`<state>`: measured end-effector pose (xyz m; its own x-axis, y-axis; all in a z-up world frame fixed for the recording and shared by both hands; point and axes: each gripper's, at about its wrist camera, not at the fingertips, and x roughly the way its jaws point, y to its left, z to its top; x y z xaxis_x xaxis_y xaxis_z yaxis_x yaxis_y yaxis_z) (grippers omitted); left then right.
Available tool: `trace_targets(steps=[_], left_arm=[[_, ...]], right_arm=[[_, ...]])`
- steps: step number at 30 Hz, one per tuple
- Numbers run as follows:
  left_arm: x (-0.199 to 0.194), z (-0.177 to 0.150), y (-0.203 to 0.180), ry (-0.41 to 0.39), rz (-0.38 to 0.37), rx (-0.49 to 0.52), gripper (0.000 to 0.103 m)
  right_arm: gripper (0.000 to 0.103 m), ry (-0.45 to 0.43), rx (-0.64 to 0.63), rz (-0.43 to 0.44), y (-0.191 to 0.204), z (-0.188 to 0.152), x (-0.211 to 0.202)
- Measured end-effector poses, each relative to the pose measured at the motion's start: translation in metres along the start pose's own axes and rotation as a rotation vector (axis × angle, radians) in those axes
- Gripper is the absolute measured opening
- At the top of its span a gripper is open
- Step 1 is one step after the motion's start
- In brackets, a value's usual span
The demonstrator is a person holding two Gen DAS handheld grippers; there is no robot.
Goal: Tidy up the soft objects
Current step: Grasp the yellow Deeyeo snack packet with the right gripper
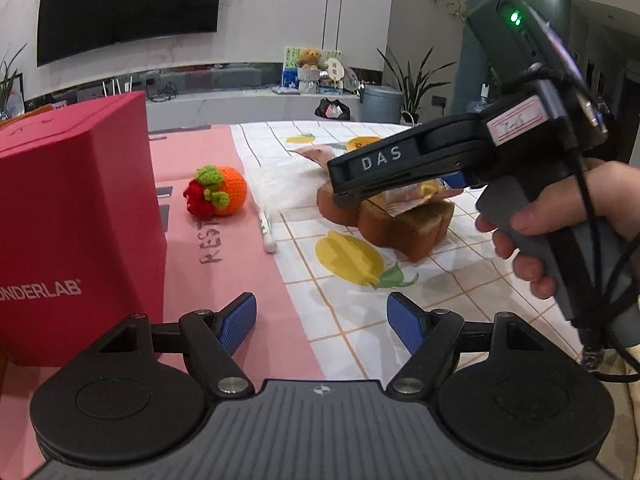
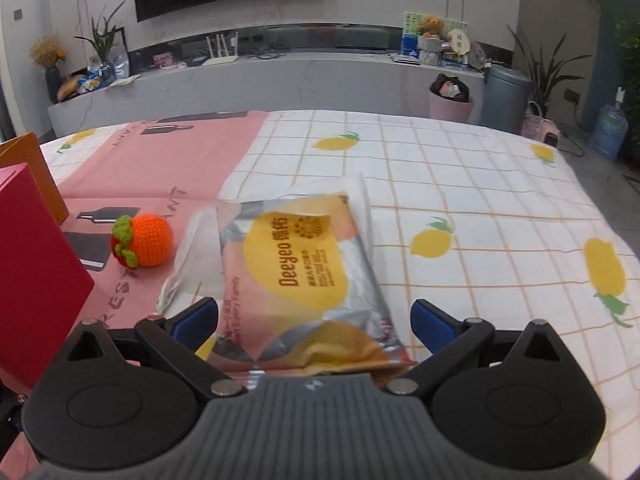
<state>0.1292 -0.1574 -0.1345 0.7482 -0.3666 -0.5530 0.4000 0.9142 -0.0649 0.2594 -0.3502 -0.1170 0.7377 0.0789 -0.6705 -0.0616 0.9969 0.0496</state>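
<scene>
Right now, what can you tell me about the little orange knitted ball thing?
The crocheted orange ball looks like soft yarn, round like a small fruit. One side has a green ruffled leaf collar and a red knitted part. It lies on its side on the pink cloth, beside the red box and a clear plastic bag. Neither tongs touch it.

A red box stands on the counter, on its pink cloth. Behind are a black TV, a teddy bear, plants and a grey bin.
</scene>
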Motion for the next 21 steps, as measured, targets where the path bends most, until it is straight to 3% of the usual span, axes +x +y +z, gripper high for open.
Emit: trace_targets(steps=[5,7,8,14,16,18,21], left_arm=[[0.002,-0.002,0.004,-0.001,0.013,0.004,0.087],[0.003,-0.003,0.004,-0.001,0.025,0.008,0.087],[0.002,-0.003,0.004,-0.001,0.028,0.009,0.087],[0.003,-0.004,0.003,-0.004,0.044,0.016,0.087],[0.002,-0.004,0.002,-0.002,0.048,0.029,0.087],[0.002,-0.004,0.003,0.0,0.052,0.022,0.087],[0.0,-0.003,0.006,0.007,0.046,-0.007,0.087]], right_arm=[[0.097,-0.033,-0.005,0.044,0.002,0.001,0.001],[0.078,-0.024,-0.006,0.029,-0.001,0.002,-0.001],[0.075,-0.022,0.004,0.021,-0.005,0.003,-0.003],[0.073,0.073,0.197,0.099,-0.033,0.012,-0.018],[0.073,0.139,0.172,0.076,-0.032,0.012,-0.026],[0.073,0.225,0.18,-0.006,-0.035,0.007,-0.035],[0.072,0.273,0.126,-0.05,-0.043,-0.007,-0.051]])
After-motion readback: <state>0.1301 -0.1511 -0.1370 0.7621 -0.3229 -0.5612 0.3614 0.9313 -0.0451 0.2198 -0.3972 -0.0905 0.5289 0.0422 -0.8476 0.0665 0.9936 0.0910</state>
